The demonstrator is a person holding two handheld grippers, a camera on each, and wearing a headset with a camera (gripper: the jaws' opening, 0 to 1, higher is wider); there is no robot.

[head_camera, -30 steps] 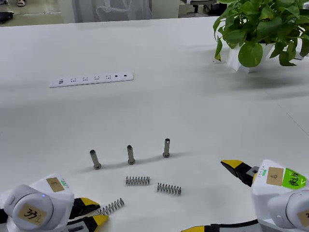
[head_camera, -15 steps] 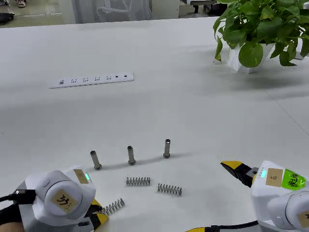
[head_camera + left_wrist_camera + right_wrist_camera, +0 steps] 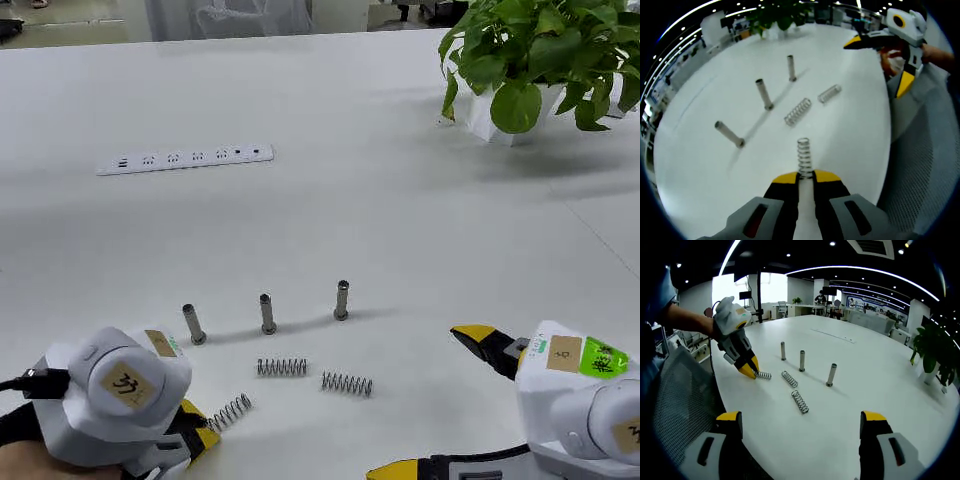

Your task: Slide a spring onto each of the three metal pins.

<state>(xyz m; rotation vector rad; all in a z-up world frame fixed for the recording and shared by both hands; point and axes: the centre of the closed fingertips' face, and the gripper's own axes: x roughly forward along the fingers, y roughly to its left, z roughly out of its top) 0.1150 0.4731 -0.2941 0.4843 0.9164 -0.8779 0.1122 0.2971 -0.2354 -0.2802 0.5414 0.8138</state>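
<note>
Spring point(image 3: 230, 410), near-left one: caught by its end in the left claw point(image 3: 200, 437), lying on the white counter point(image 3: 400, 220).
Head view: left claw has closed in on it within the last second, so pickup likely begins. Three smooth steel pins point(image 3: 267, 314) stand bare, with two other springs point(image 3: 282, 367) loose nearby. Left gripper view: yellow tips pinch the fine wire coil. Right gripper view: right claw point(image 3: 801, 416) spread wide, empty.

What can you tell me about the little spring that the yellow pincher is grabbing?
The spring is a small coil of thin, shiny grey wire, metal by its look. It lies lengthwise on the white table, pointing straight away from the left gripper, whose yellow-tipped jaws pinch its near end. Its far end is free and touches nothing else. It has not been slid onto any of the pins.
</note>
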